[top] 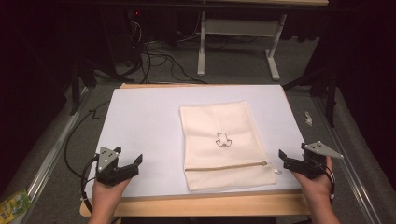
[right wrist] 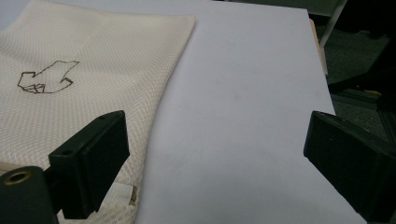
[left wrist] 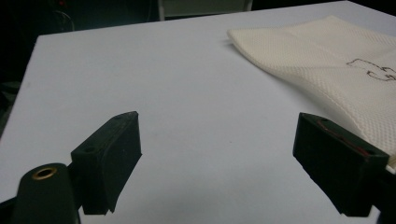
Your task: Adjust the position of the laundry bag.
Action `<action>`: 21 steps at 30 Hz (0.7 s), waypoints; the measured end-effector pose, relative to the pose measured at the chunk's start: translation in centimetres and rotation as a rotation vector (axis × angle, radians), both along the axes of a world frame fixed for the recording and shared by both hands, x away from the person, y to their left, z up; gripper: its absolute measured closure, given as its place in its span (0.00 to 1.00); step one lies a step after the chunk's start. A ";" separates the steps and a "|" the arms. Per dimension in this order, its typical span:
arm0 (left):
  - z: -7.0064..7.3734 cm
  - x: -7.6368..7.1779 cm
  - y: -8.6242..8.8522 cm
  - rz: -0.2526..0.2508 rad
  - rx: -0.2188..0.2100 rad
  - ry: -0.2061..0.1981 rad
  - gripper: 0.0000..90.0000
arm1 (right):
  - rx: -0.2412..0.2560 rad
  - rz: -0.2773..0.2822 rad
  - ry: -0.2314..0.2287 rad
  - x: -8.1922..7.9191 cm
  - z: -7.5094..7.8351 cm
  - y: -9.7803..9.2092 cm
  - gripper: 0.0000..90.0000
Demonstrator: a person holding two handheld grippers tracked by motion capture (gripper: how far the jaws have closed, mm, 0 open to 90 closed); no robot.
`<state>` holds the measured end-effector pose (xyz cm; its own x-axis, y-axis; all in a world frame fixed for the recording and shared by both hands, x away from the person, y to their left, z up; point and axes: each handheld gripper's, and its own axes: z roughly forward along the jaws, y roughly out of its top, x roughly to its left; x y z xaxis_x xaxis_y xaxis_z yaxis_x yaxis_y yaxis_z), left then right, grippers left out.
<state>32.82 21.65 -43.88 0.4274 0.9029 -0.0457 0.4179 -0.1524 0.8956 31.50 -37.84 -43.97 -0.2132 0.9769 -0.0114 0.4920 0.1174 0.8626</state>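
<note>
2 open tongs (top: 133, 163) (top: 286, 158) flank the mesh bag (top: 224, 140).

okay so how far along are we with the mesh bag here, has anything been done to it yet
Nothing looks done yet. The cream mesh bag lies flat on the white table cover, with its zipper apparently closed and the pull at the right end. Nothing is in hand: the left gripper and right gripper both sit open near the table's front edge, apart from the bag. Whatever handling the bag needs is all still ahead.
</note>
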 end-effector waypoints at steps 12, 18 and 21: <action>-0.3 0.0 -1.0 -0.047 0.031 0.033 0.20 | -0.015 0.029 -0.005 -0.2 0.1 0.8 0.09; 0.0 0.0 -1.8 -0.055 0.001 0.058 0.21 | -0.033 0.047 -0.012 -0.4 0.2 1.3 0.10; 0.0 0.0 -3.0 -0.075 -0.001 0.077 0.21 | -0.023 0.046 -0.018 -0.6 0.3 1.3 0.12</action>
<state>32.77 18.63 -43.89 0.4889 0.8685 -0.0817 0.4727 -0.1850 0.8616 30.89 -36.56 -43.63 -0.2571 0.9656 -0.0384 0.4701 0.1597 0.8680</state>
